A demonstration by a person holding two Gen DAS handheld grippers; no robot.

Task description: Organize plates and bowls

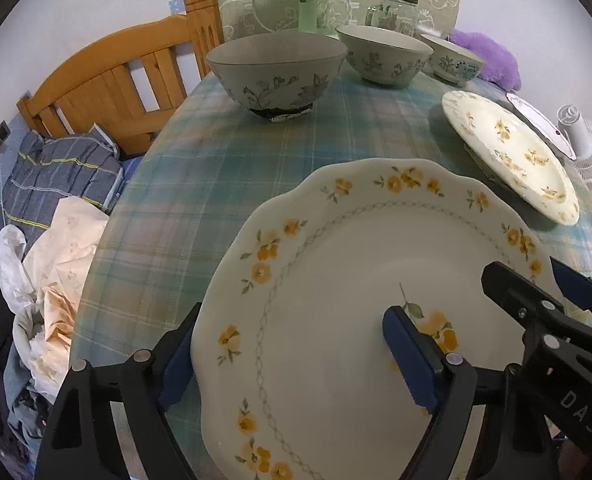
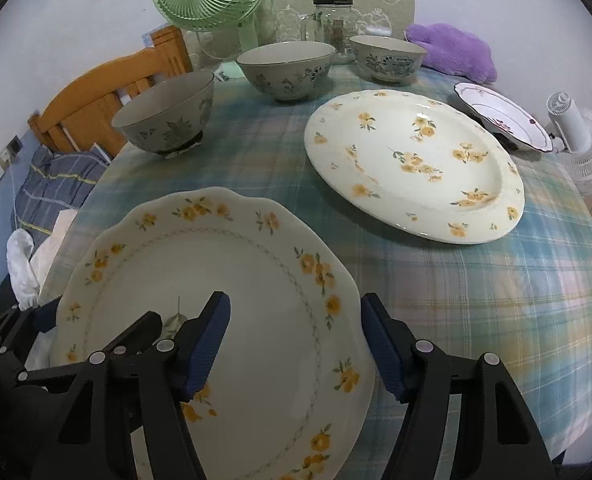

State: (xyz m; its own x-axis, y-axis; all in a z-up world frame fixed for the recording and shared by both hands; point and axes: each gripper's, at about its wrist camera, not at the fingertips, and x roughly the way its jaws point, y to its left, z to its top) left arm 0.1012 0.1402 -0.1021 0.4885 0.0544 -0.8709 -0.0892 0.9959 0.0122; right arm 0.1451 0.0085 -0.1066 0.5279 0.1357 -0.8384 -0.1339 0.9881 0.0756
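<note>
The scalloped plate (image 2: 215, 320) with yellow flowers is lying at the near edge of the counter (image 2: 476, 300), directly under both tools; the left hand-held gripper (image 1: 287, 360) is straddling its left rim, one blue pad outside the edge and the other over the plate's middle, jaws spread and gripping nothing; the right hand-held gripper (image 2: 296, 348) is straddling the right rim likewise, released and holding nothing; both are pointing forward and tilting down across the plate; whether any pad is touching the china I cannot tell. The oval plate (image 2: 412, 164) is lying ahead and to the right, its long axis running from near-right to far-left, nearer the right hand; a small purple-trimmed plate (image 2: 504, 120) is sitting beyond it; three bowls, the nearest bowl (image 2: 167, 116) to the left, are standing along the far side.
</note>
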